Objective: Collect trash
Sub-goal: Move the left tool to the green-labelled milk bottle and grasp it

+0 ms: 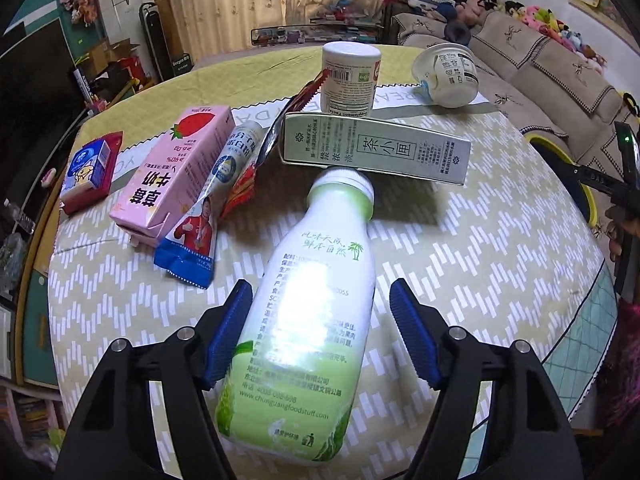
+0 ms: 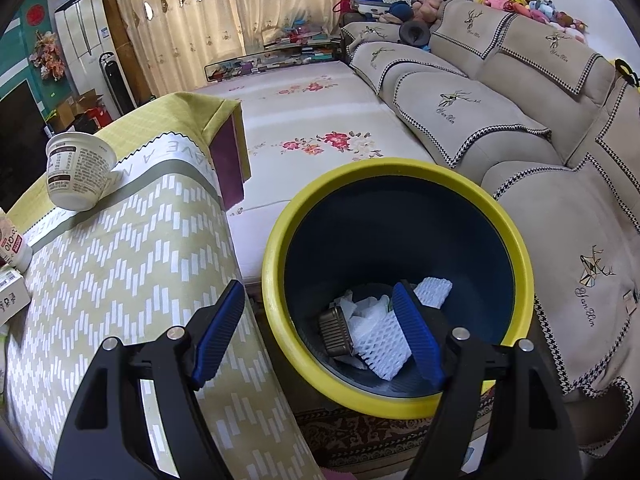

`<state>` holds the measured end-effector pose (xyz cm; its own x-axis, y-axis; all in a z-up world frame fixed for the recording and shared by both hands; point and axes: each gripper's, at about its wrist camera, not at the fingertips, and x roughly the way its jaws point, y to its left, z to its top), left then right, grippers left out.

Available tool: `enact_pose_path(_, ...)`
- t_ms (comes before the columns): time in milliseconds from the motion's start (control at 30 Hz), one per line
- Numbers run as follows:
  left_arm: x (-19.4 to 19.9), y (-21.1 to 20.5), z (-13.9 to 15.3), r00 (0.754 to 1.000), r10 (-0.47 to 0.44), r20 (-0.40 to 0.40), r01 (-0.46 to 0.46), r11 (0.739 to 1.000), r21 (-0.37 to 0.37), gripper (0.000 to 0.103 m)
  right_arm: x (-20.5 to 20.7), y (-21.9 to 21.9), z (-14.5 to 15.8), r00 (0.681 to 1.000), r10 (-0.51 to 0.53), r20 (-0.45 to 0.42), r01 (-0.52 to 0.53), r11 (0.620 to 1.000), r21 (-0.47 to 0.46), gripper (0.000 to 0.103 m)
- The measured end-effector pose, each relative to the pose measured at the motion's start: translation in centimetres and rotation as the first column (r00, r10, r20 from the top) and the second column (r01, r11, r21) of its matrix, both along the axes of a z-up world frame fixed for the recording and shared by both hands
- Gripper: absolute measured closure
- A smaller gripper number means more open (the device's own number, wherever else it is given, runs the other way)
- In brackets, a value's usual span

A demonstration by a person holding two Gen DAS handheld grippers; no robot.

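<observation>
Your left gripper stands apart around the green-and-white bottle lying on the bench; one pad seems to touch it, the other is clear. If you close off-centre, the round bottle can roll away. Your right gripper hangs apart and empty over the yellow-rimmed bin.
</observation>
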<state>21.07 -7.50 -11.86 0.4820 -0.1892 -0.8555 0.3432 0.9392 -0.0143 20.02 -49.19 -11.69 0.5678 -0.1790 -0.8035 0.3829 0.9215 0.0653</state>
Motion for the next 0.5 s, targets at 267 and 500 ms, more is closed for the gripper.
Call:
enact_pose_path(267, -0.1, 0.0, 0.2, 1.0, -0.014, -0.004, 0.015, 0.999, 0.028, 0.042, -0.3, -0.2, -0.1, 1.0, 0.007, 0.005, -0.007, 1.0, 0.014, 0.031)
enact_pose_path(500, -1.7, 1.7, -0.4, 1.0, 0.008, -0.016, -0.007, 1.0, 0.011, 0.044, -0.7, -0.2, -0.1, 1.0, 0.013, 0.012, -0.013, 1.0, 0.025, 0.031)
